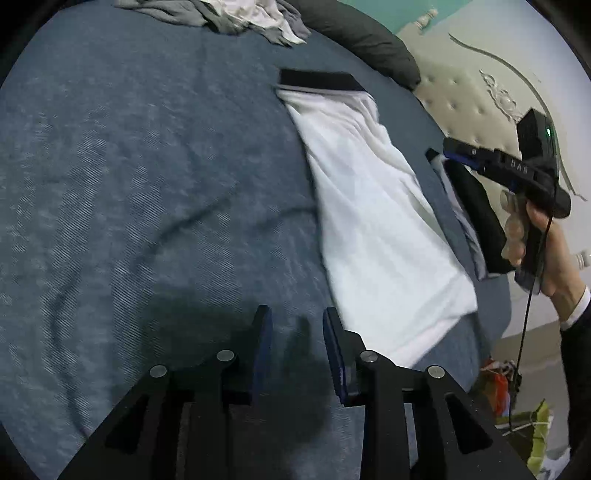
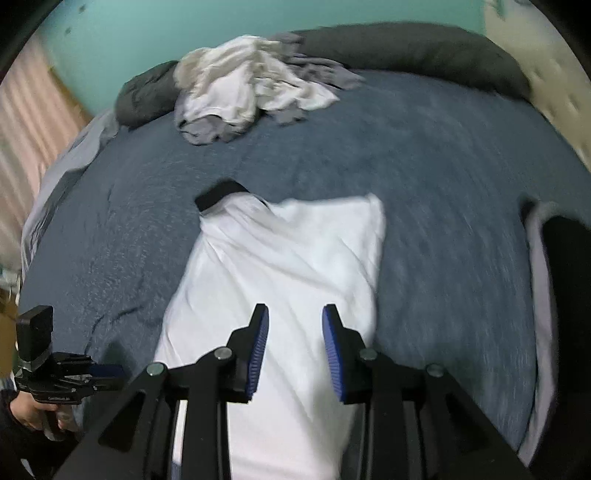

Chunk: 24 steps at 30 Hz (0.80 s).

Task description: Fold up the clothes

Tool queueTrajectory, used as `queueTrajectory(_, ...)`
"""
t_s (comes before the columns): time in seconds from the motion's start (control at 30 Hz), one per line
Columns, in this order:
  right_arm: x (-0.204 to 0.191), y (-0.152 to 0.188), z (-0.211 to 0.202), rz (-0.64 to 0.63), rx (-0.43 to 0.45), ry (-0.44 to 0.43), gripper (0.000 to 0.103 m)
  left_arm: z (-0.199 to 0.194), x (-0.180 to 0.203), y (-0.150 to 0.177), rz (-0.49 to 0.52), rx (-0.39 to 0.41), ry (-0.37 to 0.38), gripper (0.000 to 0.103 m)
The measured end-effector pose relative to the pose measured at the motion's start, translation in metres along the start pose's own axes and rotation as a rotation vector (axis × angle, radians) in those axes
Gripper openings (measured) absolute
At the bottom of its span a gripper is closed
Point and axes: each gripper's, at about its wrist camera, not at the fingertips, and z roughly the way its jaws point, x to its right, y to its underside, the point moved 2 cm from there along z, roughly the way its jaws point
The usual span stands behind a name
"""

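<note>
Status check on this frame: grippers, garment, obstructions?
Left gripper open, empty. Right gripper open, empty, over white garment. Garment flat on bed. Clothes pile far side, not in way.

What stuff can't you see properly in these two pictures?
- White garment, right wrist view: near end hidden behind the right gripper.
- Clothes pile, left wrist view: cut off by the top edge.
- Dark folded item, right wrist view: blurred, kind unclear.

Blue bedspread (image 2: 424, 155), dark bolster (image 2: 424, 48), tufted headboard (image 1: 454, 96), teal wall (image 2: 147, 44)
</note>
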Motion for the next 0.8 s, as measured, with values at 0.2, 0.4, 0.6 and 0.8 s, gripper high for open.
queueTrajectory(0.2, -0.038, -0.044, 0.047, -0.096, -0.024, 0.012, 0.046, -0.008, -0.023, -0.012, -0.022, 0.044, -0.014, 0.035)
queueTrajectory(0.4, -0.058, -0.072, 0.081, -0.17, -0.051, 0.047, 0.046, -0.011, -0.033, -0.016, -0.035, 0.053, -0.004, 0.036)
queueTrajectory(0.6, -0.065, -0.084, 0.105, -0.205, -0.069, 0.035, 0.034, -0.008, -0.032, -0.014, -0.027, 0.038, 0.009, 0.036)
queueTrajectory(0.8, -0.066, -0.099, 0.106, -0.193, -0.024, 0.021, 0.0, -0.007, -0.027, -0.014, -0.008, 0.032, 0.016, 0.036)
